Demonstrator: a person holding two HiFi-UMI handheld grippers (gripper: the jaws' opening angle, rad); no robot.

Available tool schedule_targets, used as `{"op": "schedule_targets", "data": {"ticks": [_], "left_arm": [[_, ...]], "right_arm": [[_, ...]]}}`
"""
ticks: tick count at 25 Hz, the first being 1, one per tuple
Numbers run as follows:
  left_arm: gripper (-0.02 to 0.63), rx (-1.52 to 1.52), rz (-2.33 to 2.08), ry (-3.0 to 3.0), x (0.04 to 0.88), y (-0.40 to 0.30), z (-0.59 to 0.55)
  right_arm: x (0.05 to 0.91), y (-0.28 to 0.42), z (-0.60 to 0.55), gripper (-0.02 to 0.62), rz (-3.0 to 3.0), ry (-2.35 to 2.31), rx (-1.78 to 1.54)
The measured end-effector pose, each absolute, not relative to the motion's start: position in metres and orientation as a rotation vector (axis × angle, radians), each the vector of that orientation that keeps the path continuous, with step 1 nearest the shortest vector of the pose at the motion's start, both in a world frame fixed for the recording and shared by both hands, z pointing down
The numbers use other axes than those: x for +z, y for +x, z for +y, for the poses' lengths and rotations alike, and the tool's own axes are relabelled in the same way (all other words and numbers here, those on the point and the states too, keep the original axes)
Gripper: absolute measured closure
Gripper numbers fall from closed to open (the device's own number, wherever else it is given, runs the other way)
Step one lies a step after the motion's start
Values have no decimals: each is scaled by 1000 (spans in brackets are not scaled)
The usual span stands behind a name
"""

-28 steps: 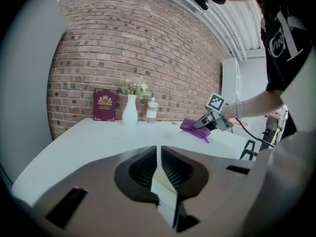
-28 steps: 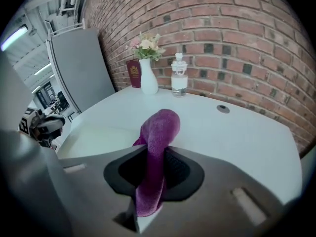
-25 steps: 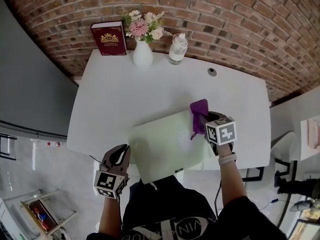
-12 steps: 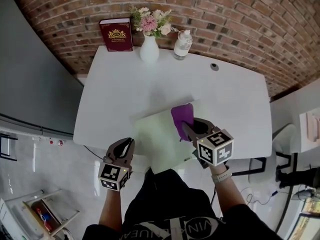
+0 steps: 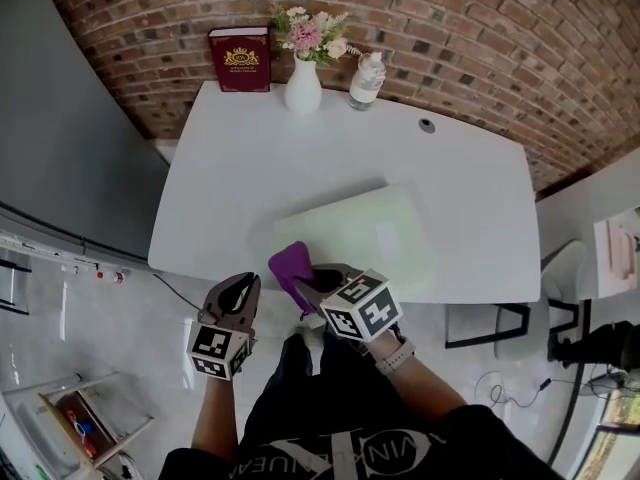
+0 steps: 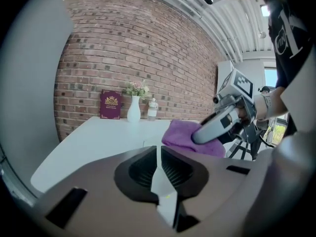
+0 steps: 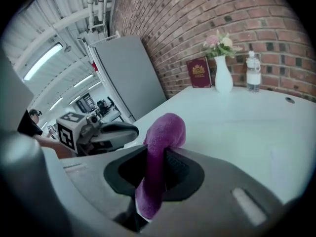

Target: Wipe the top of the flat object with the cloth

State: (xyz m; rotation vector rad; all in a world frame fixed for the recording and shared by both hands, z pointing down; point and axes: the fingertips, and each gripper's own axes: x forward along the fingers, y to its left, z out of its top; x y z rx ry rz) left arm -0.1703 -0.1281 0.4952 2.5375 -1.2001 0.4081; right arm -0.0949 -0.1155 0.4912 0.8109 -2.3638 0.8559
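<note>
A pale green flat board (image 5: 375, 230) lies on the white table (image 5: 250, 168), close to its near edge. A purple cloth (image 5: 289, 266) sits at the board's near left corner, over the table's front edge. My right gripper (image 5: 312, 280) is shut on it. In the right gripper view the cloth (image 7: 165, 132) stands up folded between the jaws. My left gripper (image 5: 237, 300) hangs off the table in front of the edge, shut with nothing in it. In the left gripper view the cloth (image 6: 183, 135) and the right gripper (image 6: 219, 125) lie just ahead of the shut left gripper (image 6: 159, 169).
At the table's far edge, against the brick wall, stand a dark red book (image 5: 240, 58), a white vase of flowers (image 5: 303, 83) and a clear bottle (image 5: 367, 80). A cable hole (image 5: 427, 125) lies at the back right. A grey panel stands to the left.
My right gripper has dragged the cloth from the board's far right part across it to its near left corner. The left gripper has barely moved.
</note>
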Motion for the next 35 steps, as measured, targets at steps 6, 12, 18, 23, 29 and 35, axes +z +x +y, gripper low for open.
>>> {"op": "schedule_targets", "data": {"ticks": [6, 12, 18, 23, 29, 35], "left_arm": [[575, 403, -1329, 2469, 488, -188, -124], [575, 393, -1354, 2398, 496, -168, -121], [575, 383, -1358, 2419, 490, -131, -123], [575, 385, -1371, 2418, 488, -114, -126], [575, 384, -1381, 2409, 491, -98, -122], [575, 401, -1377, 2403, 493, -90, -118]], "right_arm": [[530, -75, -109, 526, -2231, 753, 734], [532, -27, -119, 526, -2232, 775, 782], [534, 41, -129, 526, -2194, 853, 793], [536, 101, -140, 526, -2166, 941, 819], [538, 165, -155, 526, -2115, 1023, 801], [538, 215, -170, 526, -2044, 1119, 739]]}}
